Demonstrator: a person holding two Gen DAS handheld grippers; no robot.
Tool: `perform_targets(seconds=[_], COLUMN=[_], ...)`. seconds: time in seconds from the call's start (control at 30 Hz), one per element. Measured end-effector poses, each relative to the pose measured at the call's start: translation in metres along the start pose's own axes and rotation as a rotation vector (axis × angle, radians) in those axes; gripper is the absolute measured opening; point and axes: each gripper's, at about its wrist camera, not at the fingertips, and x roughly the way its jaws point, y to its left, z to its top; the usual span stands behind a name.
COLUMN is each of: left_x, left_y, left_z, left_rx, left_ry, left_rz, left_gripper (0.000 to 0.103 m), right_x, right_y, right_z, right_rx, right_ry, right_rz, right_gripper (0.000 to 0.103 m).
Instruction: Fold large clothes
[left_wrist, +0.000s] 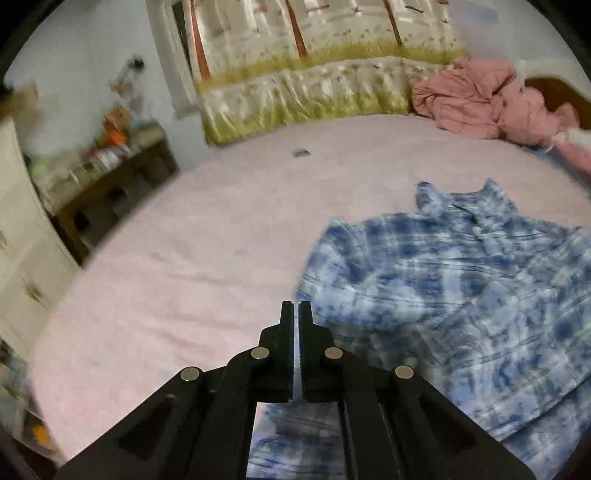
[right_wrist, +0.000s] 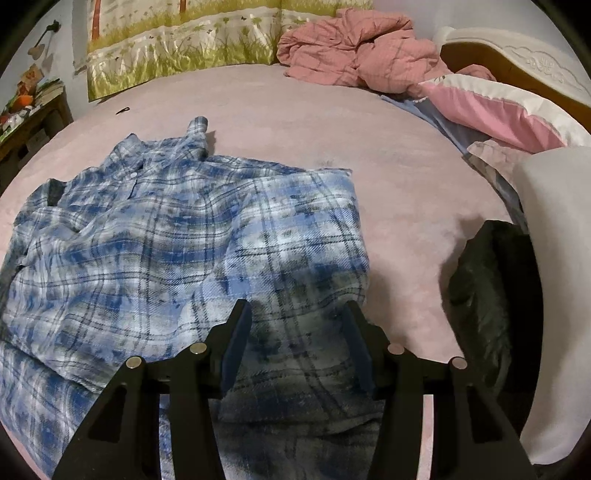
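Note:
A blue and white plaid shirt (right_wrist: 155, 236) lies spread and partly folded on the pink bed sheet (right_wrist: 406, 184), collar toward the far side. In the left wrist view the shirt (left_wrist: 461, 288) fills the right half, blurred by motion. My left gripper (left_wrist: 295, 307) is shut, its fingers pressed together above the sheet at the shirt's left edge; I see no cloth between them. My right gripper (right_wrist: 297, 314) stands open over the near part of the shirt, with fabric below the gap and nothing pinched between its fingers (right_wrist: 239, 325).
A crumpled pink quilt (right_wrist: 354, 48) and pink-and-white pillows (right_wrist: 498, 110) lie at the bed's far right. A dark garment (right_wrist: 491, 302) sits at the right edge. A grass-print cushion (left_wrist: 303, 92) lines the wall. A cluttered wooden table (left_wrist: 110, 177) and a white cabinet (left_wrist: 22, 236) stand left of the bed.

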Motion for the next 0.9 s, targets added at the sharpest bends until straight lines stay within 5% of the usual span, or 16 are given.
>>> perform_targets(seconds=[0.07, 0.17, 0.23, 0.37, 0.4, 0.53, 0.6, 0.83, 0.9], left_x=[0.014, 0.032, 0.039, 0.052, 0.057, 0.071, 0.069, 0.001, -0.010], left_y=[0.006, 0.016, 0.012, 0.002, -0.002, -0.014, -0.021, -0.010, -0.017], left_z=[-0.005, -0.012, -0.013, -0.015, -0.017, -0.025, -0.025, -0.001, 0.006], left_rx=[-0.090, -0.200, -0.201, -0.180, -0.176, -0.168, -0.131, -0.131, -0.059], left_ry=[0.110, 0.207, 0.226, 0.259, 0.264, 0.295, 0.274, -0.145, -0.193], left_rz=[-0.205, -0.411, -0.453, -0.430, -0.401, -0.435, -0.430, -0.344, -0.238], left_gripper=[0.003, 0.003, 0.004, 0.056, 0.057, 0.055, 0.006, 0.005, 0.005], right_x=[-0.004, -0.011, -0.013, -0.012, -0.012, -0.011, -0.010, -0.013, -0.013], right_y=[-0.004, -0.014, -0.020, -0.030, -0.032, -0.037, -0.038, -0.047, -0.047], right_z=[0.001, 0.006, 0.010, 0.013, 0.014, 0.016, 0.018, 0.022, 0.022], right_rx=[0.020, 0.053, 0.073, 0.092, 0.095, 0.095, 0.092, 0.119, 0.112], right_ry=[-0.036, -0.073, -0.084, -0.090, -0.090, -0.091, -0.094, -0.120, -0.125], right_rz=[-0.011, -0.006, -0.003, -0.007, -0.004, -0.002, -0.006, -0.012, 0.001], right_gripper=[0.050, 0.050, 0.051, 0.051, 0.052, 0.053, 0.053, 0.053, 0.053])
